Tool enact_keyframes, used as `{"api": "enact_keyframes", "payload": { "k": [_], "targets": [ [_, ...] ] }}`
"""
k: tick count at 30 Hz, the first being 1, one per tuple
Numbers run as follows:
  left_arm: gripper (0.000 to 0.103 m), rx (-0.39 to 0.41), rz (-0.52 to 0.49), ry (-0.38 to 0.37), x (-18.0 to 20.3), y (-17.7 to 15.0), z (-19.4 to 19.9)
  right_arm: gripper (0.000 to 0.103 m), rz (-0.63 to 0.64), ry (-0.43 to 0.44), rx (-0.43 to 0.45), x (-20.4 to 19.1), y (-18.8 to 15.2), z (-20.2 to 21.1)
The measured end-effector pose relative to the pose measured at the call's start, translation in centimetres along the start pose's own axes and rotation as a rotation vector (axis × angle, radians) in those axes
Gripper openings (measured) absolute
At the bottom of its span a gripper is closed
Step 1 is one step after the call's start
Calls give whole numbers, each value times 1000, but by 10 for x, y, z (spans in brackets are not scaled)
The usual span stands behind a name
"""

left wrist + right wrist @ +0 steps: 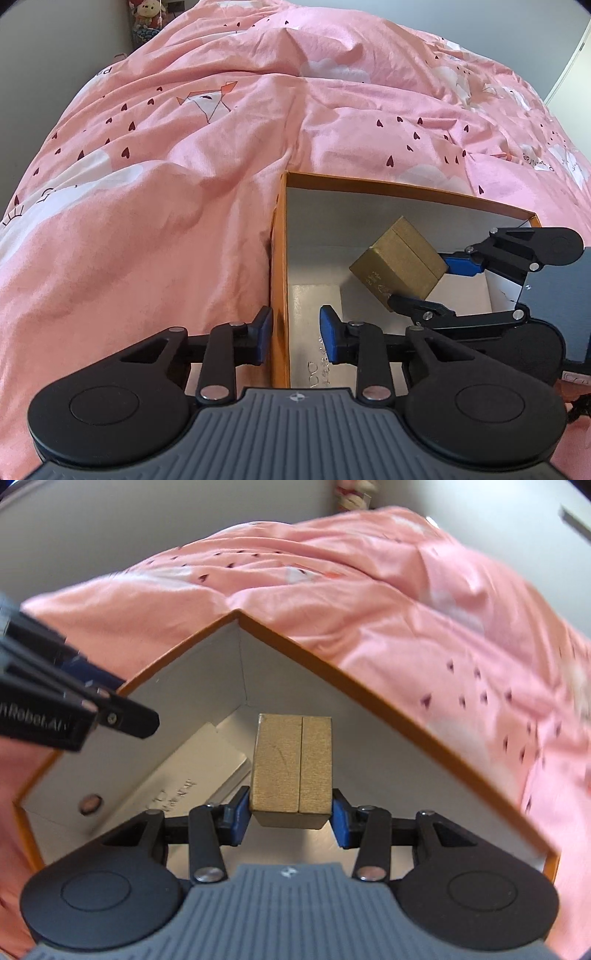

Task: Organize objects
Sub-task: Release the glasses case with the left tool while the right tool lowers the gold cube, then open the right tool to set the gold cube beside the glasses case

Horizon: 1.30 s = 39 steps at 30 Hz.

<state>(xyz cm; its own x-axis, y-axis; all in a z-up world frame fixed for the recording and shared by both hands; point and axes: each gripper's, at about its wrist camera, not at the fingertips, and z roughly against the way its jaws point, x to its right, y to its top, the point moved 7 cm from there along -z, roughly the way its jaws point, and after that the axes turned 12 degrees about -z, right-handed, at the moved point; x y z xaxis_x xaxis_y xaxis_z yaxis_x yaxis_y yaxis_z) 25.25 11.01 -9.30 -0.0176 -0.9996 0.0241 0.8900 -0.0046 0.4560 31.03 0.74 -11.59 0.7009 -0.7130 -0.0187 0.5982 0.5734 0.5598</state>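
Box floor print (320,354) too blurry

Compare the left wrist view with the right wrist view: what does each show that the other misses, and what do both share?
Left wrist only: the left gripper straddling the orange box's wall, one pad on each side, and a plush toy beyond the bed.
Right wrist only: a small round mark low inside the box.
Both: the right gripper shut on the gold box above the orange box's interior, and the pink duvet.
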Motion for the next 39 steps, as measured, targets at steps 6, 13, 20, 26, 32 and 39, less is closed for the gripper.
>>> {"api": "enact_keyframes", "payload": {
  "k": [6, 13, 20, 26, 32, 39],
  "targets": [
    [25, -8, 8, 2, -3, 1, -8, 46, 254, -8, 41, -10, -1, -22],
    [23, -11, 14, 12, -6, 3, -15, 47, 362, 19, 46, -19, 3, -44],
    [19, -8, 14, 20, -6, 4, -17, 56, 303, -47, 34, -11, 6, -47],
    [19, -5, 16, 19, -7, 3, -16, 43, 135, -64, -56, 1, 2, -47],
    [19, -4, 22, 17, -7, 2, -16, 10, 168, -33, -2, -6, -3, -44],
    [19, -3, 22, 18, -7, 2, -16, 0, 270, 10, 43, -31, 0, -47]
  ]
}}
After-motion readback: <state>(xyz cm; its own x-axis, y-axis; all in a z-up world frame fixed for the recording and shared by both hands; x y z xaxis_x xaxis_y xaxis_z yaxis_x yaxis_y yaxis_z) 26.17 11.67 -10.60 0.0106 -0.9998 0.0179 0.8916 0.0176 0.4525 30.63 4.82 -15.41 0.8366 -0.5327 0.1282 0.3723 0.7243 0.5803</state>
